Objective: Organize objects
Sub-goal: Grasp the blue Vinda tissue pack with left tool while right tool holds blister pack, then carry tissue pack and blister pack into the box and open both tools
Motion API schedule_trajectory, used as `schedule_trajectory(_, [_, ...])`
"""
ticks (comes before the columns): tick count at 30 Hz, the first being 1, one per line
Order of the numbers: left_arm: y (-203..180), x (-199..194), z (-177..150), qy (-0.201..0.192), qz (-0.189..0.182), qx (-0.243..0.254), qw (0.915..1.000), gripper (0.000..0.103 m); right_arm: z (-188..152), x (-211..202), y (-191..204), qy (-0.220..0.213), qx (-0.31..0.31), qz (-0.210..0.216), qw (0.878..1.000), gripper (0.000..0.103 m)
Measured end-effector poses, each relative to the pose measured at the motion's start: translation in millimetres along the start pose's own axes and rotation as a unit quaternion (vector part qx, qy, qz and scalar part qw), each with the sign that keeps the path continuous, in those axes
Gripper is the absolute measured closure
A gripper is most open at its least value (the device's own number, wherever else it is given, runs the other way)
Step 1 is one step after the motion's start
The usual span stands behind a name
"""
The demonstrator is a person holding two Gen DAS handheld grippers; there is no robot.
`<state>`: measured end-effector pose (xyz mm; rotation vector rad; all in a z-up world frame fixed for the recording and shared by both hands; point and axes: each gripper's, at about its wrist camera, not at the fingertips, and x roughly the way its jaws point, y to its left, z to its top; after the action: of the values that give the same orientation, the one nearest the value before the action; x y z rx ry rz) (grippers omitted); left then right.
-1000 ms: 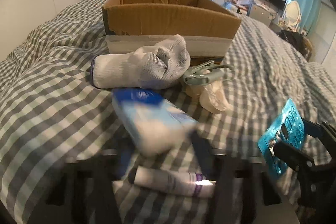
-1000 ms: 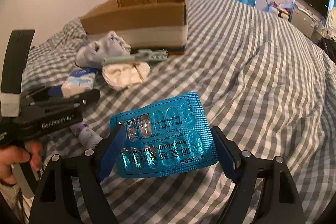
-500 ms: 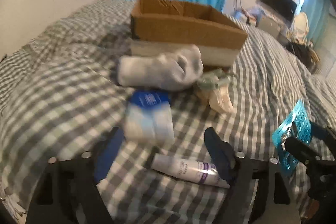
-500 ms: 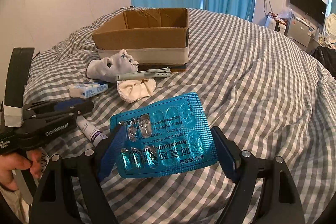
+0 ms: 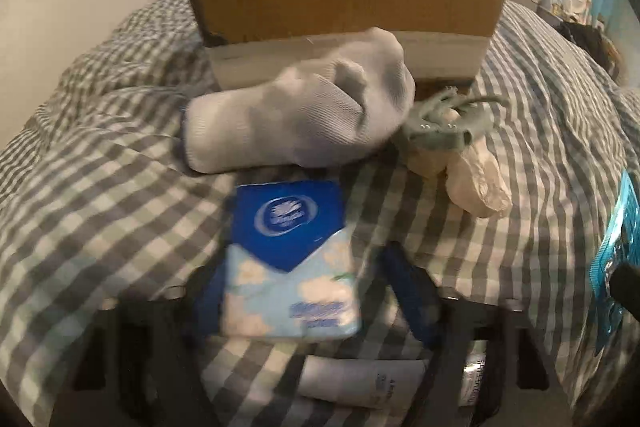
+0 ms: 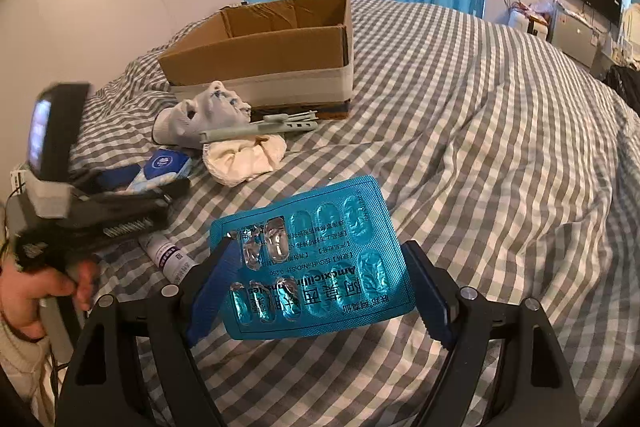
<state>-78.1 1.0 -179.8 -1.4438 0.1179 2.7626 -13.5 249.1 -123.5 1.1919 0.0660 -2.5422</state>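
Left gripper point(image 5: 308, 287) has come forward since half a second ago; the tissue pack point(image 5: 290, 259), then ahead of its fingers, now sits between them, jaws around it, grip uncertain through blur. Right gripper point(image 6: 320, 291) unchanged, clamped on the blue pill sheet point(image 6: 316, 263) above the checked bedspread point(image 6: 480, 155). A tube point(image 6: 168, 255) lies under the left gripper. Farther: grey sock point(image 5: 300, 115), cream cloth point(image 6: 244, 157), grey-green clip point(image 6: 260, 129). Farthest, the cardboard box point(image 6: 272, 55).
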Motion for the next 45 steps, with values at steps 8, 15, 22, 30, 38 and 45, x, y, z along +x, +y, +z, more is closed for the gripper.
schedule_trajectory(8, [6.8, -39.3, -3.3, -0.039, -0.049, -0.021, 0.9978, 0.048, 1.7, -3.5, 1.2, -0.005, -0.002, 0.001, 1.000, 0.021])
schedule_trajectory(15, [12.2, -96.5, 27.8, -0.111, -0.076, -0.031, 0.9904, 0.048, 27.4, -33.3, 11.5, -0.046, -0.020, 0.006, 0.999, 0.021])
schedule_trajectory(22, [20.1, -114.1, 92.2, -0.163, -0.075, -0.027, 0.9835, 0.048, 96.2, -62.0, 25.2, -0.111, -0.046, 0.021, 0.992, 0.021])
schedule_trajectory(30, [36.0, -75.6, 163.4, -0.168, -0.056, -0.030, 0.9837, 0.048, 196.2, -32.6, 32.0, -0.144, -0.035, 0.050, 0.988, 0.021])
schedule_trajectory(38, [41.5, -17.9, 193.6, -0.143, -0.044, -0.021, 0.9886, 0.048, 256.3, 51.4, 29.0, -0.113, -0.018, 0.055, 0.992, 0.021])
schedule_trajectory(45, [34.6, 15.0, 194.6, -0.119, -0.053, 0.000, 0.9915, 0.046, 266.2, 117.1, 14.8, -0.073, 0.001, 0.054, 0.996, 0.021])
